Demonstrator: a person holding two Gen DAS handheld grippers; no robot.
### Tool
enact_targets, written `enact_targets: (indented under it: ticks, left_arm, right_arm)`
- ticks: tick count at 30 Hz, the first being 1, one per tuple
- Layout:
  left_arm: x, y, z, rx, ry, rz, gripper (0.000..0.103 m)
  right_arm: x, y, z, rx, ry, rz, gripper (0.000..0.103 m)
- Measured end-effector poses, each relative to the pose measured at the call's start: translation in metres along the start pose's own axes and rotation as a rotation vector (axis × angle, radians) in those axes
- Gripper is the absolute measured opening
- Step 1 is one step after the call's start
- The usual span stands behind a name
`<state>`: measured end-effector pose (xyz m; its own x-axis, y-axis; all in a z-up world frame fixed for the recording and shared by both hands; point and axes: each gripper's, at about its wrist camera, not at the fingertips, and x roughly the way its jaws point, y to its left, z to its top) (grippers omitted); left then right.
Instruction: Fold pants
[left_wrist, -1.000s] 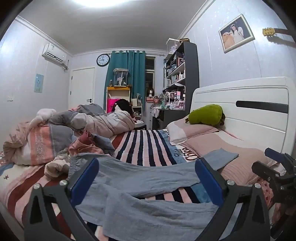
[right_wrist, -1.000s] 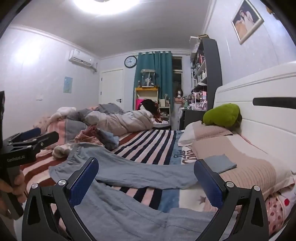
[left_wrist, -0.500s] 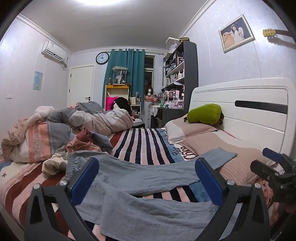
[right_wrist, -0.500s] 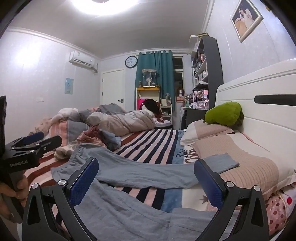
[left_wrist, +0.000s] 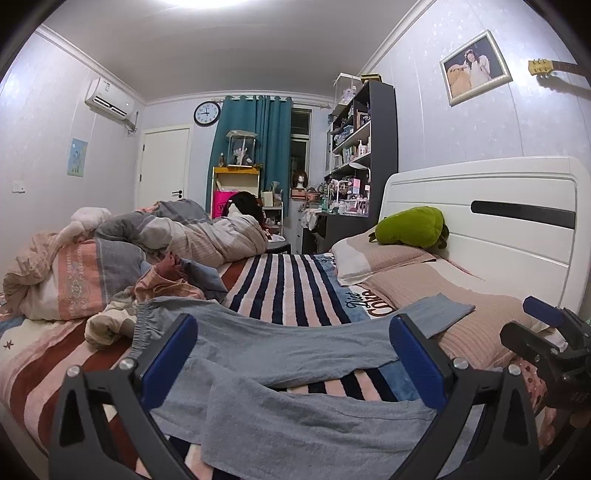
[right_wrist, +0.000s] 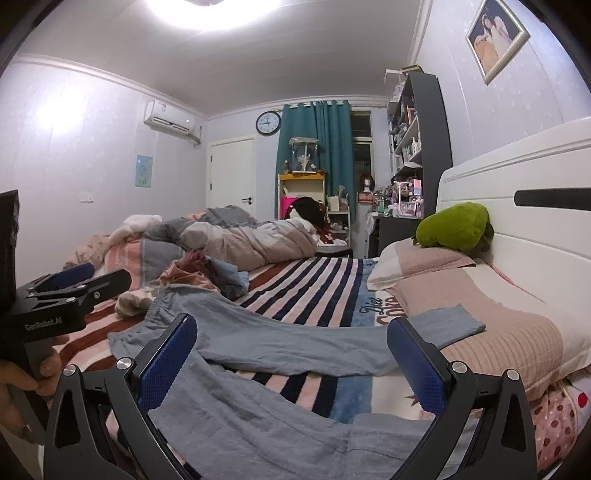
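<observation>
Light blue-grey pants (left_wrist: 280, 343) lie spread on the striped bedspread, legs apart in a V, waistband at the left, one cuff resting on the pink pillow (left_wrist: 476, 325). They show the same way in the right wrist view (right_wrist: 280, 343). My left gripper (left_wrist: 293, 356) is open and empty, hovering just above the near leg. My right gripper (right_wrist: 291, 360) is open and empty, also low over the near leg. The right gripper shows at the right edge of the left wrist view (left_wrist: 546, 339); the left gripper shows at the left of the right wrist view (right_wrist: 70, 284).
Crumpled clothes (left_wrist: 173, 277) and a heaped duvet (left_wrist: 192, 236) lie at the far left of the bed. A green plush (left_wrist: 413, 227) sits on a pillow by the white headboard (left_wrist: 517, 206). Shelves and a desk stand beyond.
Both grippers have dropped slightly and eased toward the pants; the view shifts a little. The pants have not moved. Both jaws stay open.
</observation>
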<state>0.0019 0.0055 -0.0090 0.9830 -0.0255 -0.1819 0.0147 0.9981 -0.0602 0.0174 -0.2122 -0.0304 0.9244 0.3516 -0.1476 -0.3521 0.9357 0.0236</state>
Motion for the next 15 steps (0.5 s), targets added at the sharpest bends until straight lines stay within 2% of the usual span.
enact_targets:
  ticks: [15]
  left_arm:
    - [-0.0010,0.0036,-0.0025,-0.014,0.011,0.005,0.102]
  right_arm:
    - [-0.0002,0.0042,-0.0027,0.007,0.006,0.010,0.103]
